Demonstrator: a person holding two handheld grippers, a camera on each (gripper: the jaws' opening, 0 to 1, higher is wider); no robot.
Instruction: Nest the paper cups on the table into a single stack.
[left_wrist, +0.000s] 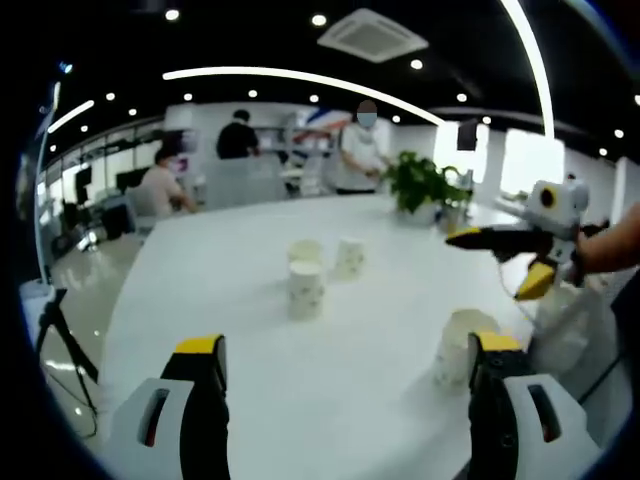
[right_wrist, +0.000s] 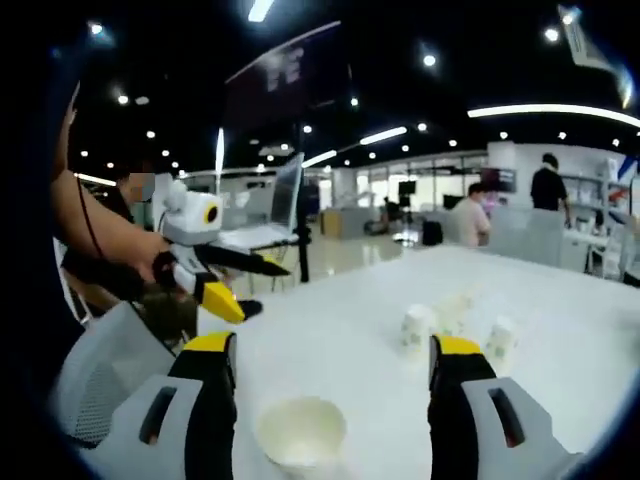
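White counter (left_wrist: 300, 380) runs through an open office with ceiling lights; people stand at its far end beside a potted plant (left_wrist: 420, 185). Left gripper view: left tool (left_wrist: 345, 375) jaws apart, holding nothing. Three paper cups (left_wrist: 306, 290) cluster ahead at mid-counter; a fourth cup (left_wrist: 458, 345) stands just beside the right-hand jaw. Right gripper view: right tool (right_wrist: 325, 375) jaws apart, the open cup (right_wrist: 300, 435) between them, the cluster (right_wrist: 418, 328) beyond.
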